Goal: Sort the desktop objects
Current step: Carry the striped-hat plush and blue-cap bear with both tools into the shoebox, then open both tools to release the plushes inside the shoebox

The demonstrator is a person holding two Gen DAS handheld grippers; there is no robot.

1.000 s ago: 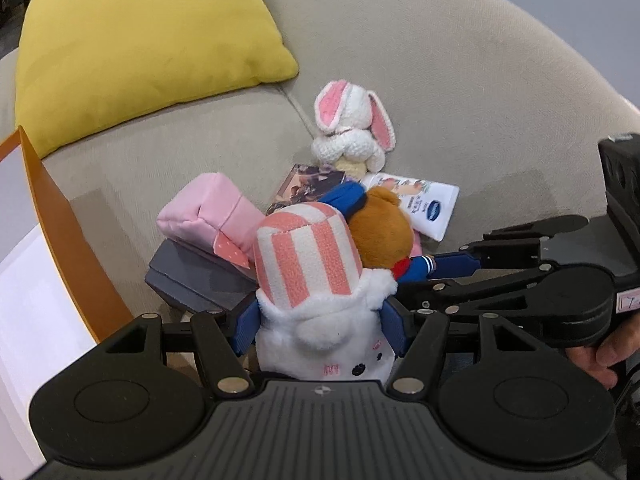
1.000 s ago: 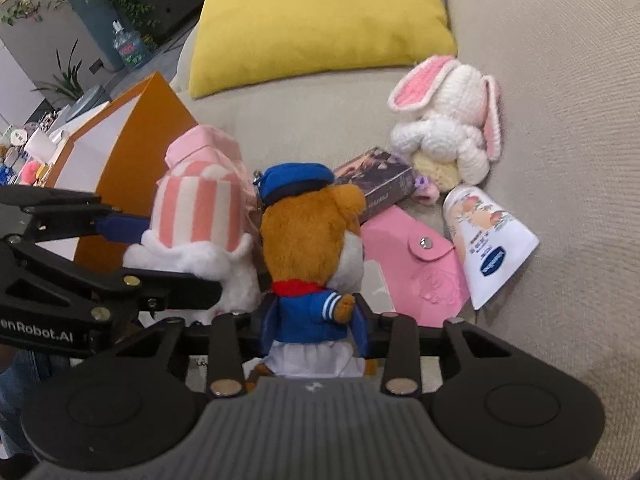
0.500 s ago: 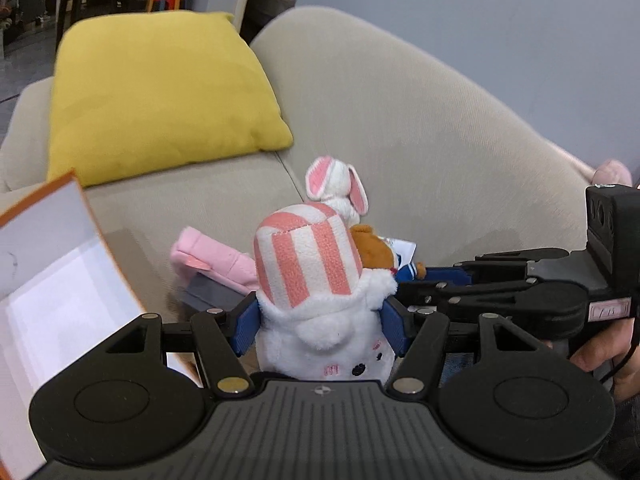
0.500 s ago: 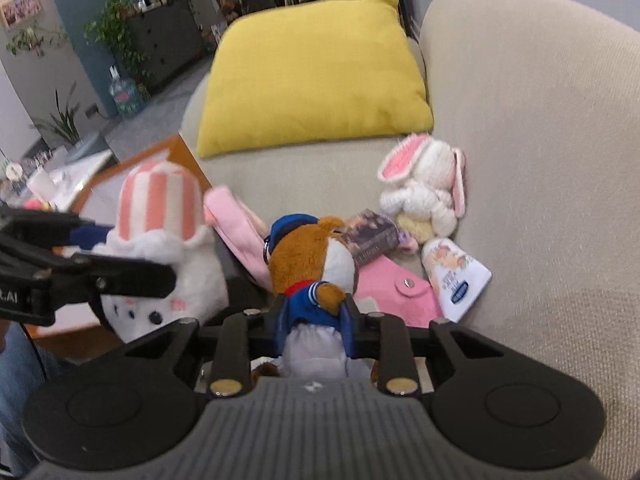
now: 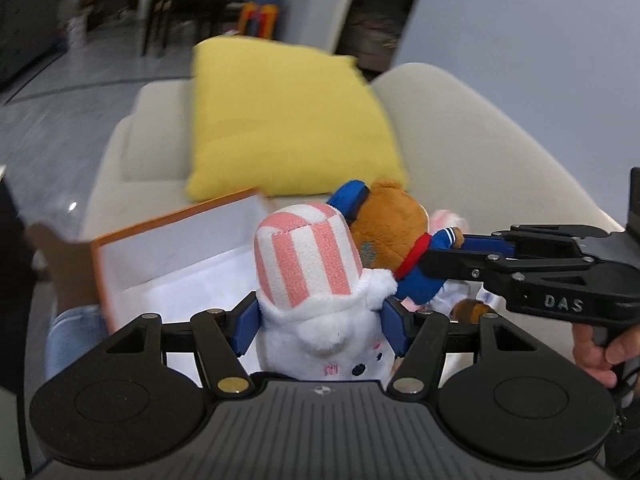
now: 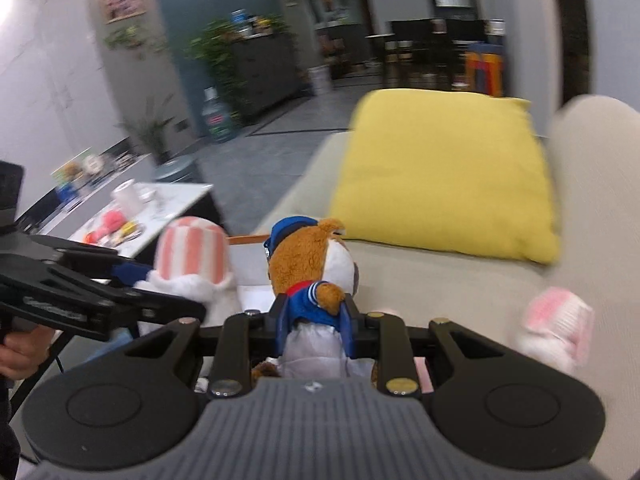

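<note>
So we've got the left gripper [image 5: 320, 316] clamped wide around the striped-hat plush [image 5: 316, 280], the right gripper [image 6: 314, 330] pinching the sailor bear [image 6: 312, 276]. The orange box [image 5: 176, 256] sits just ahead-left of our left tongs, nearer them.

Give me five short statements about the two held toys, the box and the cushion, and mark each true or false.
1. The left gripper clamps a white plush with a pink-striped hat. True.
2. The right gripper is empty. False: it grips a brown sailor bear.
3. The orange box is closed. False: it is open, white inside.
4. The yellow cushion lies on the beige sofa. True.
5. The bear wears a red cap. False: blue.
</note>
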